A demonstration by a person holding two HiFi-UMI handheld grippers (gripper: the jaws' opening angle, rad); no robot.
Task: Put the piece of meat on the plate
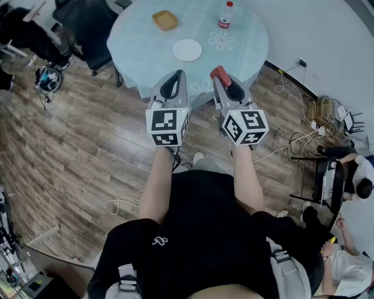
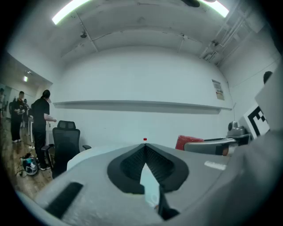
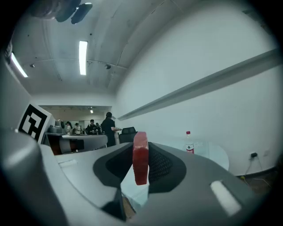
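We've got our left arm (image 1: 155, 181) and right arm (image 1: 246, 175) stretched forward side by side, both held level. The left hand-held gripper (image 1: 177, 75) has its jaws together at the tips, with nothing in them. The right hand-held gripper (image 1: 221, 77) is clamped on the meat (image 3: 140, 156), which stands on edge between the pads.

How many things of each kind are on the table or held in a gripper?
plate: 1
bottle: 1
tray: 1
meat: 1
Total: 4
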